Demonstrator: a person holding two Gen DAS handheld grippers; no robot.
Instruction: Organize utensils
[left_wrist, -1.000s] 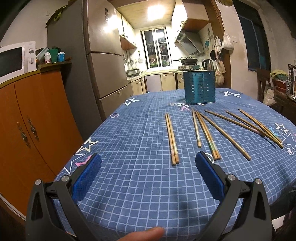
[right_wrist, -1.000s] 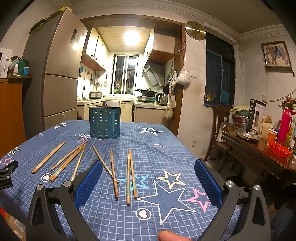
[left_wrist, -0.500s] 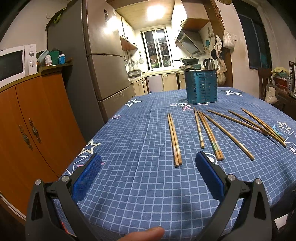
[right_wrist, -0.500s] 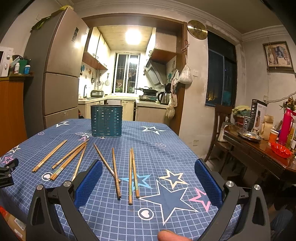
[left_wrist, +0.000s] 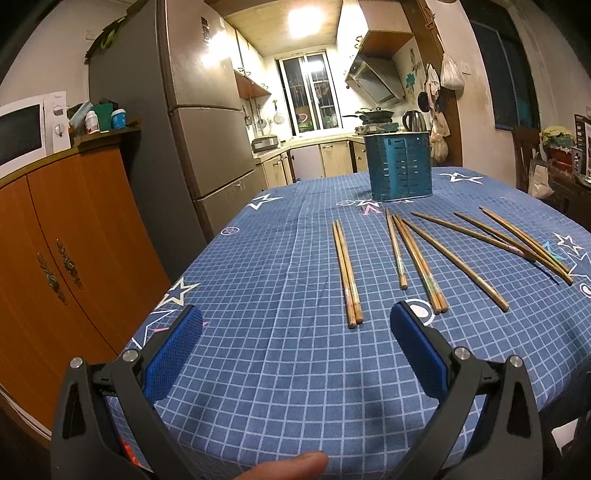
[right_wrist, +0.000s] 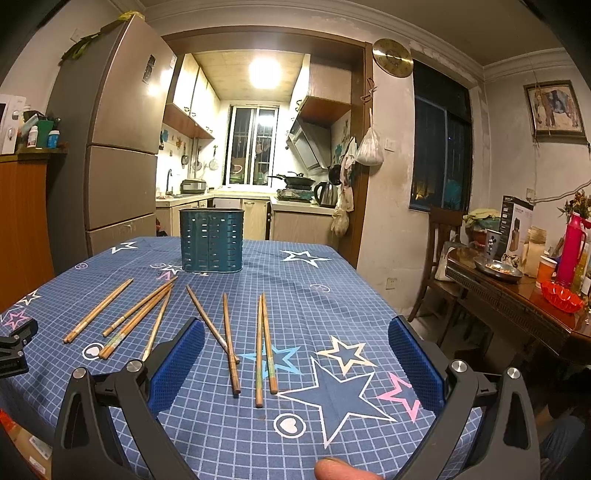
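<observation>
1. The left gripper (left_wrist: 295, 334) hangs over the near edge of the table (left_wrist: 258, 387), its blue pads (left_wrist: 171, 356) spread wide with nothing between them; only checked cloth shows in the gap.
2. Just ahead of it, slightly toward its right finger, lies a close pair of chopsticks (left_wrist: 346, 271), their near ends pointing back at the gripper.
3. Further to the right of that pair, more chopsticks (left_wrist: 419, 262) fan out across the cloth, some touching or crossing one another.
4. Straight beyond the fan, well away from the left gripper, the teal slotted utensil holder (left_wrist: 399, 166) stands upright on the table.
5. A fingertip (left_wrist: 288, 467) shows at the bottom edge of the left wrist view, behind the gripper.
6. The right gripper (right_wrist: 295, 349) is likewise wide apart and holds nothing, hovering above the star-patterned cloth.
7. Between its fingers and just ahead lie a nearly parallel pair of chopsticks (right_wrist: 264, 347), with two crossing sticks (right_wrist: 221, 336) immediately to their left.
8. Past its left finger, a looser group of chopsticks (right_wrist: 125, 317) lies spread on the cloth.
9. The utensil holder (right_wrist: 211, 240) sits ahead and to the left of the right gripper, beyond all the sticks.
10. Part of the left gripper (right_wrist: 14, 347) shows at the far left of the right wrist view.
</observation>
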